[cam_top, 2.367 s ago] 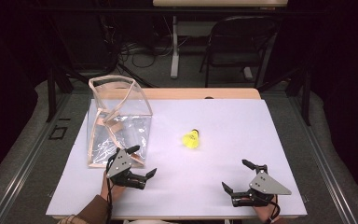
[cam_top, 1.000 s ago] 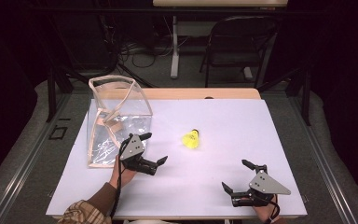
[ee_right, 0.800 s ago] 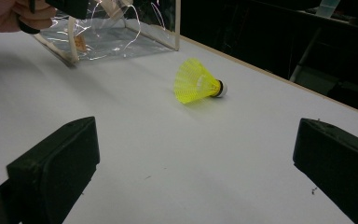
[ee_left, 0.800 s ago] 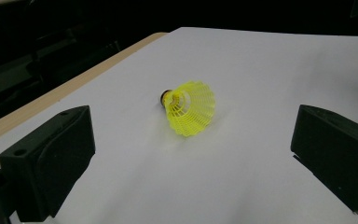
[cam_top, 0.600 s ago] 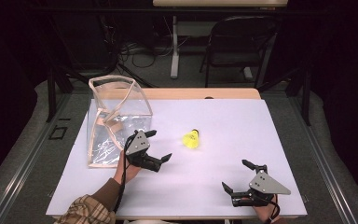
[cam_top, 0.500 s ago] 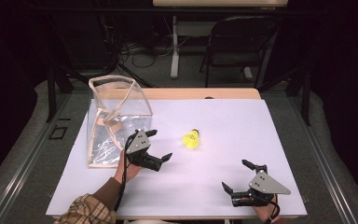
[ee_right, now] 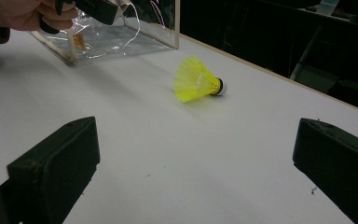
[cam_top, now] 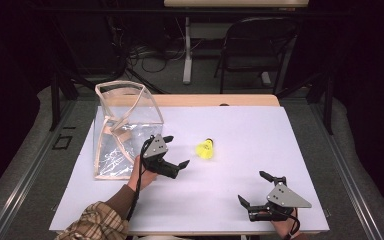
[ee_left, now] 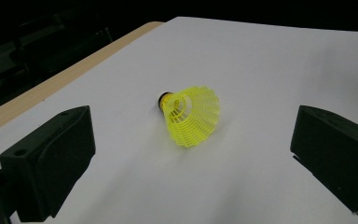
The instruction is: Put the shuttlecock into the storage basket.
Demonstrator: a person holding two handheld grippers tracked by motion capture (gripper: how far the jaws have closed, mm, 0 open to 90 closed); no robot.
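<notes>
L gripper (cam_top: 176,151) has moved fwd since 2.4 s ago, jaws wide, now near yellow shuttlecock (cam_top: 205,149), which lies on its side mid-table, untouched. R gripper (cam_top: 256,189) hasn't shifted, jaws wide too. R gripper view shows the shuttlecock's white cork tip; clear bag (cam_top: 125,127) sits beside L hand (cam_top: 143,171).

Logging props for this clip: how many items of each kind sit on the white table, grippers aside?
Yellow shuttlecock: 1
Clear plastic bag: 1
Total: 2
</notes>
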